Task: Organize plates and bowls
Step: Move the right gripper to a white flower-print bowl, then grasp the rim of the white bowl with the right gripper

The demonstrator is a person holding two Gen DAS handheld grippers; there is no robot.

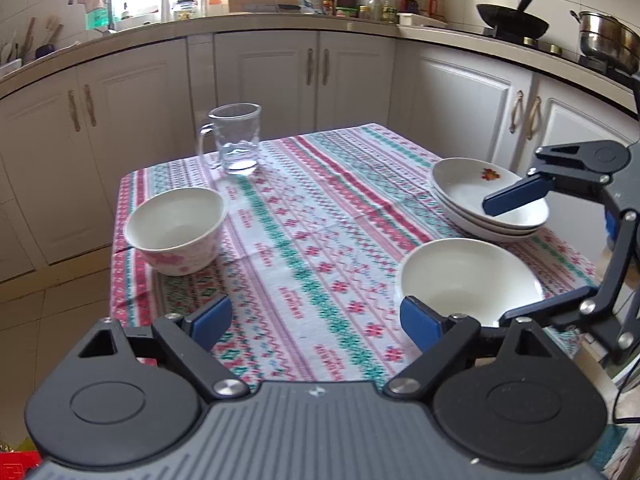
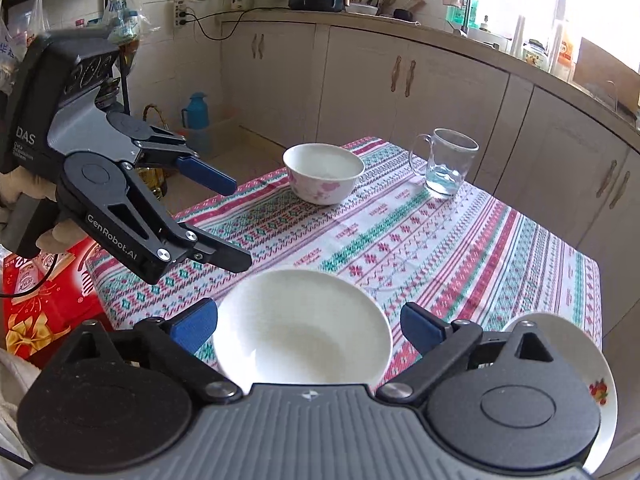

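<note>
- The patterned red-and-green tablecloth (image 1: 304, 216) carried a stack of shallow white plates (image 1: 490, 208) at far right, fruit motif uppermost.
- The left gripper (image 2: 236, 224), marked "GenRobot.AI" and "DAS", tilted downward, jaws spread, empty.
- The right gripper (image 2: 308, 328) stood released, straddling a plain white bowl (image 2: 302, 328) without touching.
- A pink-flowered white bowl (image 1: 176, 236) sat upright, far left.
- A clear glass mug (image 1: 236, 140) stood beyond.

In the right wrist view the hand-held gripper (image 2: 308, 328) hides most of the plates (image 2: 600, 384). The right edge cuts off the pot (image 1: 608, 38); the far bottles' (image 1: 384, 4) labels are unreadable.
</note>
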